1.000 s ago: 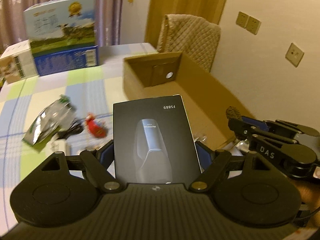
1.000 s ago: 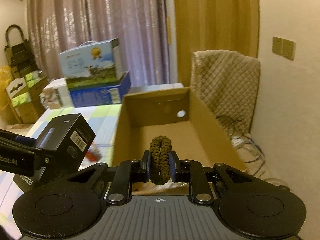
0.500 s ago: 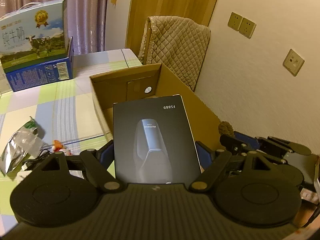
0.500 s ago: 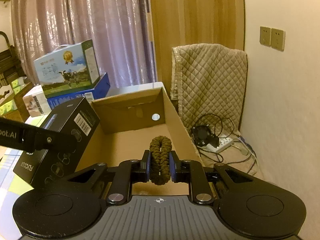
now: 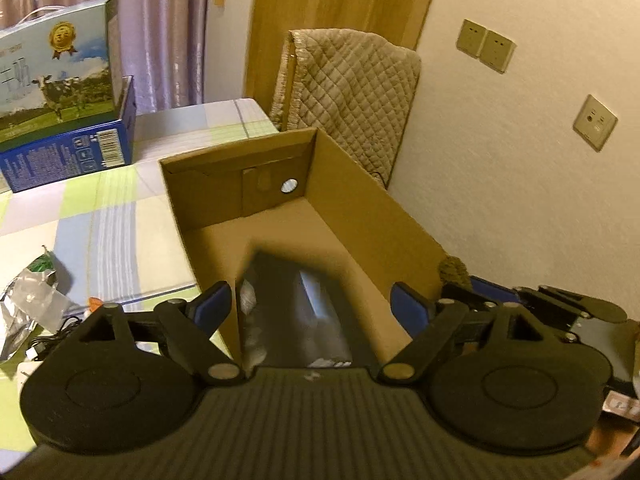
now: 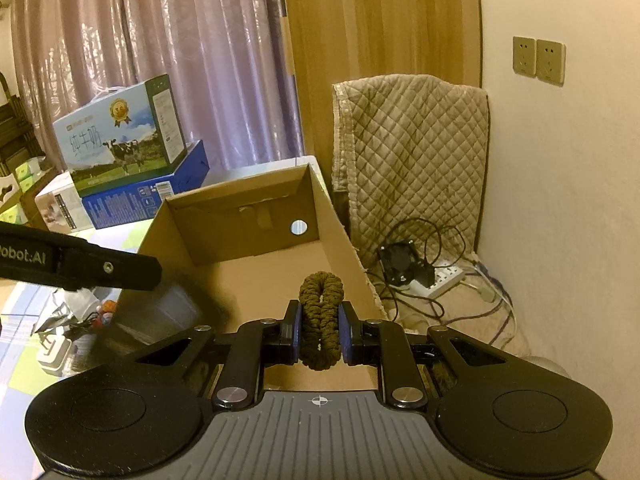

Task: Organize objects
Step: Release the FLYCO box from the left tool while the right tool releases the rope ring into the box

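The table (image 5: 92, 220), under a checked cloth, carries an open cardboard box (image 5: 360, 216) at its right edge, against the wall; the box is open-topped, with a round hole in its far wall. A milk carton (image 6: 120, 136) sits on a blue box (image 6: 160, 192) at the far side of the table. The left gripper (image 5: 312, 312) is over the near end of the cardboard box with its jaws opening; the black product box (image 5: 296, 312) appears blurred between the blue pads, and they are not pressing on it. It is tilted, inside the cardboard box near its left wall. The right gripper (image 6: 320, 330) is clamped fully on a brown braided cord (image 6: 322, 312), folded into a loop and held upright above the cardboard box interior. Foil wrappers (image 5: 28, 308) and a cable lie loose on the cloth at left.
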`<state>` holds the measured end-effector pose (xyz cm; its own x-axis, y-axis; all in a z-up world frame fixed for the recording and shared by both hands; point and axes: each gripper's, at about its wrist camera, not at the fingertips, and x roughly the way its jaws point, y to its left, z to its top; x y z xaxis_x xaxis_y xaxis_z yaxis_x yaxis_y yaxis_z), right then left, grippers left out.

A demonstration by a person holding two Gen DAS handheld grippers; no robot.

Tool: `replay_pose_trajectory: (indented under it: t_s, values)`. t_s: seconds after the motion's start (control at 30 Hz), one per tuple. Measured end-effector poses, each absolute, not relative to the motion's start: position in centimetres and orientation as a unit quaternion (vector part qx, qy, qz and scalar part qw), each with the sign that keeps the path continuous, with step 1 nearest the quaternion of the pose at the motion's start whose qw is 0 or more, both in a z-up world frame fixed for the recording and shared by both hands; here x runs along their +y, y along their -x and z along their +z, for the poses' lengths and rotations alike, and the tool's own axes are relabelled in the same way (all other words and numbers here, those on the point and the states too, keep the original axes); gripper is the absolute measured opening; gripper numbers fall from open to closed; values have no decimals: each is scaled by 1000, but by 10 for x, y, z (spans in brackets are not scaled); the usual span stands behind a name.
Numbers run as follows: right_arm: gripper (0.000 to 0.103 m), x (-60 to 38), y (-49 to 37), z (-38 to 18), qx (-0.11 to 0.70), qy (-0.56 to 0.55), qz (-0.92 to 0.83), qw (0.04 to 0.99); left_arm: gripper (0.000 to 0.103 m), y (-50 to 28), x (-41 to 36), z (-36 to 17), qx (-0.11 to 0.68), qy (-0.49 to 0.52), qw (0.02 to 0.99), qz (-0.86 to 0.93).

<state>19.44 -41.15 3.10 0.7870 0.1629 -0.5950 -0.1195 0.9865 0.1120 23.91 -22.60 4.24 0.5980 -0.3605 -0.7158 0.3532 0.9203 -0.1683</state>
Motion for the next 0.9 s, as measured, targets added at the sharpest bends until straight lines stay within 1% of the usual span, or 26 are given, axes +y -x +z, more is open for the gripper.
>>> replay_pose_trajectory:
  t_s: [0.57, 0.6, 0.63, 0.67, 0.7, 0.77, 0.9]
  values:
    - [16, -402, -203, 33, 313, -55, 102, 943, 84, -229, -184, 44, 394, 26, 904, -163]
    - [24, -402, -203, 34, 308, -57, 104, 944, 84, -228, -181, 44, 395, 28, 904, -161]
    - [44, -402, -204, 34, 305, -59, 109, 944, 84, -228, -179, 44, 395, 29, 904, -159]
    - [55, -402, -203, 34, 303, -63, 112, 944, 84, -227, -177, 43, 395, 30, 905, -157]
    - [68, -402, -203, 34, 297, -66, 116, 945, 84, -227, -175, 43, 396, 31, 905, -155]
    - [69, -401, -200, 35, 289, -66, 121, 947, 84, -225, -171, 41, 397, 32, 905, -152]
    - [69, -401, -197, 35, 296, -71, 114, 946, 84, -221, -161, 37, 401, 36, 904, -143]
